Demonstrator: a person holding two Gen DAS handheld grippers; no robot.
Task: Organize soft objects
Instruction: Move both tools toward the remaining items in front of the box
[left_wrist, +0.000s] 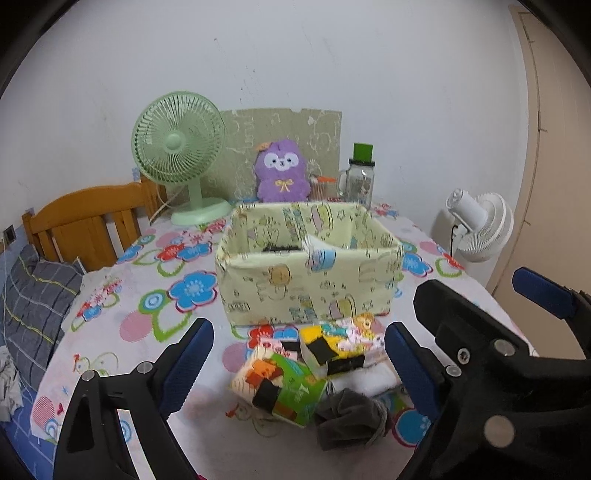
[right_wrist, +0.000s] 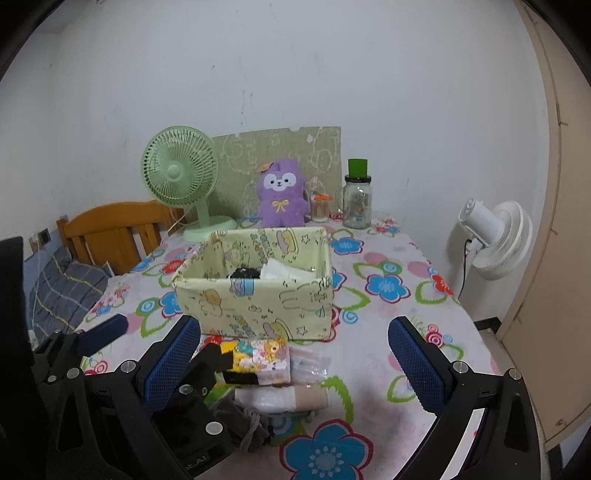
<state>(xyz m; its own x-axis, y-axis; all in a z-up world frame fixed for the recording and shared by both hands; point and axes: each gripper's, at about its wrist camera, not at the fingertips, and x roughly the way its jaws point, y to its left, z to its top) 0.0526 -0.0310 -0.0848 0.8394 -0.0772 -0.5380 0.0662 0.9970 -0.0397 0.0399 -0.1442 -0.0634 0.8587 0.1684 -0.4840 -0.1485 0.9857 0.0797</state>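
A: We list the soft goods first. Where do they lie?

B: In a heap on the worktop, just in front of the fabric box. We count a yellow printed pouch with black strips, a green and orange printed pouch, a white roll with a beige end, and a grey drawstring bag nearest the cameras.

A: And the box itself?

B: Pale yellow cloth with cartoon prints, open at the top. Inside we see something white and something black; what they are we cannot tell.

A: The left claw?

B: Jaws spread wide, nothing clasped. The heap shows between its blue pads, but the pads touch none of it.

A: The right claw?

B: Likewise wide apart and empty. The yellow printed pouch and the white roll sit in the gap between its pads, untouched. The left claw's black frame crosses the lower left of the right wrist view.

A: Background stock?

B: At the far edge of the worktop: a green desk fan, a purple plush toy, a glass jar with a green top. Off the worktop to the right, a white fan; to the left, a wooden headboard and grey checked bedding.
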